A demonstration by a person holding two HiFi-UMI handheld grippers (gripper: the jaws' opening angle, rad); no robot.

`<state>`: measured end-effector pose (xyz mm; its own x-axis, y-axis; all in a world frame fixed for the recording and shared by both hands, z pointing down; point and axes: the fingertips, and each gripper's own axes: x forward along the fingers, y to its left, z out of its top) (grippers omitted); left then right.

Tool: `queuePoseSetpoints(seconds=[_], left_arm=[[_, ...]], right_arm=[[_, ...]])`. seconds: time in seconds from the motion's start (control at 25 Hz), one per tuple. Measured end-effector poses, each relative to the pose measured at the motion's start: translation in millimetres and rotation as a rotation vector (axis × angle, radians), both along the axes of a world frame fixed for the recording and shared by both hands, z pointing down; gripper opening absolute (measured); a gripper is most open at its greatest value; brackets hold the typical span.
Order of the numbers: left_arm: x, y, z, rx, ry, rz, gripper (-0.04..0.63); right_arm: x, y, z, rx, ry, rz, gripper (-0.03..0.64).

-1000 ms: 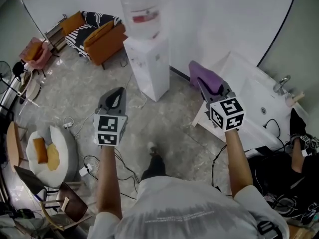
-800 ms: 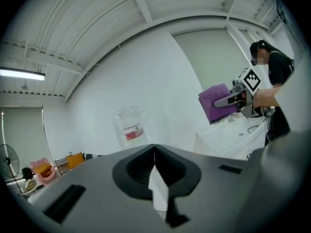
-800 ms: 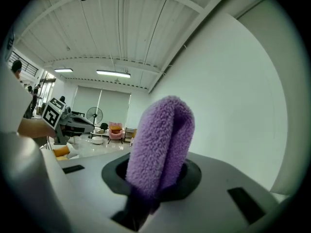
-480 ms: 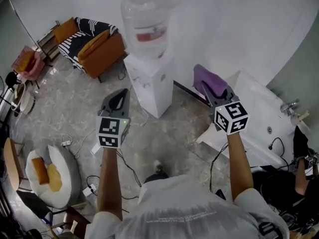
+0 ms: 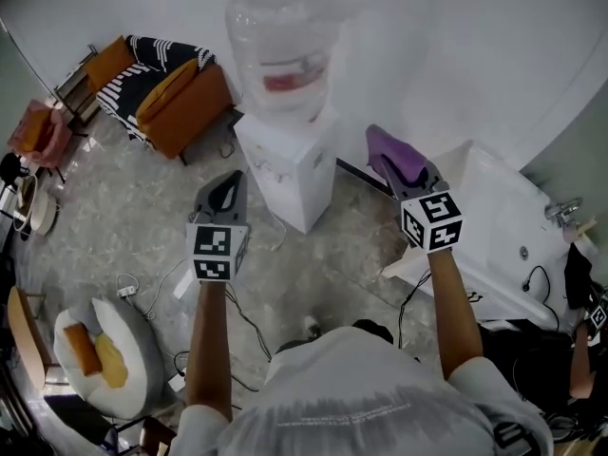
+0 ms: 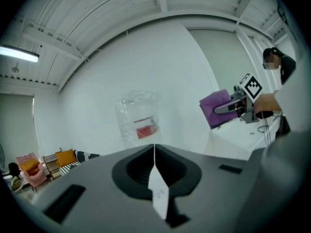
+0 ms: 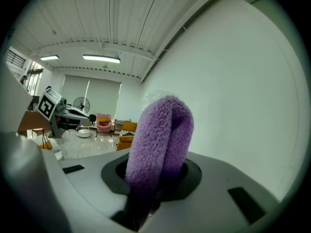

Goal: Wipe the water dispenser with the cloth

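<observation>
Spreading across the lower left of the head view, the grey marbled stone floor [image 5: 114, 207] lies mostly bare in front of the boxy white water dispenser [image 5: 290, 174], with thin cables trailing over it. The dispenser stands at upper centre against a smooth white wall; its flat sides meet at crisp corners, and a rounded clear plastic bottle [image 5: 280, 50] with a red label sits on top. A white rectangular sink counter [image 5: 503, 217] stands to its right, with a strip of floor between them. An orange upholstered armchair [image 5: 180, 98] sits at upper left, well apart. The left gripper [image 5: 226, 186], below and left of the dispenser, has its jaws pressed together on nothing. The right gripper [image 5: 397, 171] clamps a fluffy purple cloth [image 5: 391, 150], folded into a plump loop [image 7: 163, 135], beside the dispenser's right edge, not touching it.
</observation>
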<state>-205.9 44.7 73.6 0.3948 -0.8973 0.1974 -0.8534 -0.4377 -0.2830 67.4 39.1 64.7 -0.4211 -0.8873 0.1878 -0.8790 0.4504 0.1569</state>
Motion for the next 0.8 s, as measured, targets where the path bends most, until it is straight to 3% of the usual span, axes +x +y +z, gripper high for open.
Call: queuePoseSetpoints(seconds=[0.36, 0.64, 0.8], left_arm=[[8.1, -55.0, 37.9, -0.092, 0.018, 0.008, 0.018], [34.4, -99.3, 72.0, -0.186, -0.014, 0.004, 0.018], [52.9, -124.6, 91.8, -0.222, 0.024, -0.013, 0.018]], right_arm=[[15.3, -52.2, 43.5, -0.095, -0.001, 0.051, 0.084], [34.9, -116.4, 87.7, -0.176, -0.015, 0.050, 0.084], [50.6, -156.1, 118.6, -0.223, -0.026, 0.062, 0.084]])
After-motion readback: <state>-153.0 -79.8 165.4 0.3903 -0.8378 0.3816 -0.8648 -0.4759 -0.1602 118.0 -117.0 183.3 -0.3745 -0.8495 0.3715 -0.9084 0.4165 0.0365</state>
